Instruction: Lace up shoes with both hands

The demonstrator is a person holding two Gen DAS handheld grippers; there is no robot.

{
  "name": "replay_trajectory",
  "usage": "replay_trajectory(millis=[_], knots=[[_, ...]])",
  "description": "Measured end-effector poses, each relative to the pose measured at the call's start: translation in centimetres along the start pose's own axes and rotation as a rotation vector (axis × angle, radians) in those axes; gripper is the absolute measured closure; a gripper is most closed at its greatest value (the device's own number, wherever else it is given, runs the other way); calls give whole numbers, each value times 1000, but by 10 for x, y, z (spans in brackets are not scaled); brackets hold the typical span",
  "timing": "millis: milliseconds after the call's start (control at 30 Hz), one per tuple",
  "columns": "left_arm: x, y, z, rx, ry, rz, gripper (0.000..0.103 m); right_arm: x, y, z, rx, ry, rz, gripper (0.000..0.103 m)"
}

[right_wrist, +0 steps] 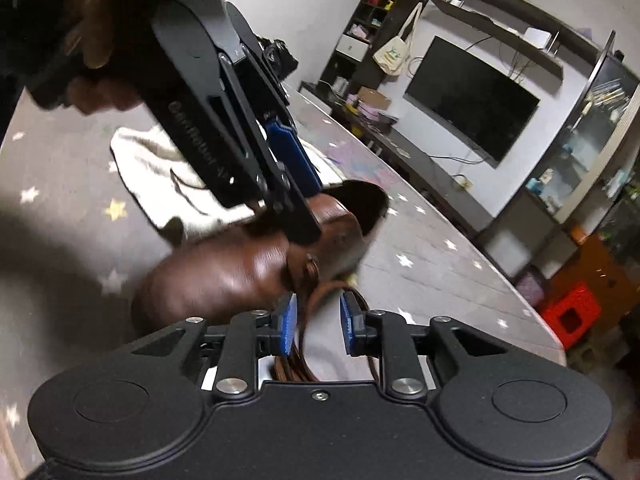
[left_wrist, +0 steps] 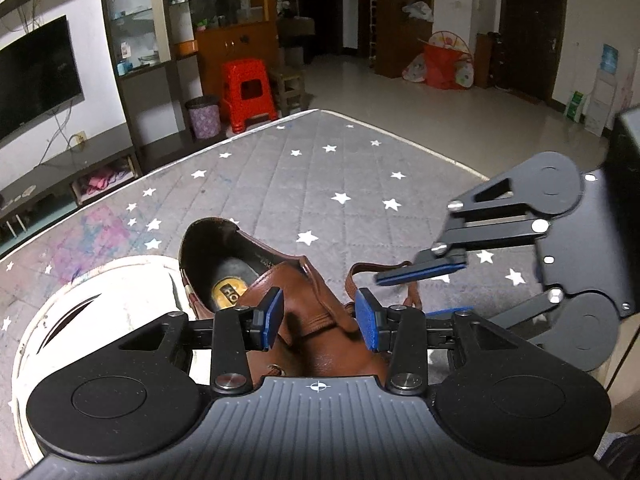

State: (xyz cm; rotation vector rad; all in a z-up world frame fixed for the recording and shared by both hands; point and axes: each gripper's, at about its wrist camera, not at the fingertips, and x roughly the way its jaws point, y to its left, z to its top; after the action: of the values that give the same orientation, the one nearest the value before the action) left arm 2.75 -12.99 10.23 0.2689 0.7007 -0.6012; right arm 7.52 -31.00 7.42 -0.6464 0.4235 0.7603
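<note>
Nearest the lens, the left gripper (left_wrist: 320, 318) stands spread across the upper of the brown shoe (left_wrist: 304, 312), which lies on the star-print mat (left_wrist: 280, 176) beside a white cloth (left_wrist: 100, 300). Rightward, the right gripper (right_wrist: 318, 322) — spread too — straddles the brown lace (right_wrist: 320, 296).

left gripper (left_wrist: 320, 322) fingers spread wide and angled downward, right gripper (right_wrist: 318, 326) fingers parted, reaching in beside it

one brown shoe (left_wrist: 280, 304), two hand-held grippers, one red stool (left_wrist: 249, 92)
</note>
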Motion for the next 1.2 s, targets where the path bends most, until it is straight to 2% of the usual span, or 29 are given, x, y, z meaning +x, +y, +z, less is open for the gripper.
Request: replay_trajectory(millis=[133,300,367,400,467,700,867,967,1067,1133,1167,1200], knots=[[2,5,0,-6,3,-17,63,3,-13,2,10,-13,55,79],[5,6,-1,6,7,-37,63,3,-42,0,79,-18,196,79],[6,7,-2,10,7,-45,63,2,-50,-2,101,-15,233,84],[6,8,-2,10,6,-49,63,3,-55,-3,113,-13,255,91],[7,10,-3,9,5,-55,63,5,-60,-5,117,-3,276,92],[7,18,-2,11,4,-68,63,10,-65,-8,42,-39,335,92],[13,21,-2,10,0,-73,63,16,-74,-8,-39,-53,422,92],[16,24,-1,1,-3,-73,63,20,-75,-6,-29,-52,439,100],[19,22,0,-6,-3,-70,63,10,-62,-10,-51,-61,338,102],[19,18,0,-15,-6,-64,63,-3,-33,-16,-189,-78,102,102],[20,17,-1,-19,-8,-62,63,-8,-26,-19,-224,-89,48,102],[19,16,-1,-20,-9,-61,63,-14,-13,-22,-288,-111,-62,102]])
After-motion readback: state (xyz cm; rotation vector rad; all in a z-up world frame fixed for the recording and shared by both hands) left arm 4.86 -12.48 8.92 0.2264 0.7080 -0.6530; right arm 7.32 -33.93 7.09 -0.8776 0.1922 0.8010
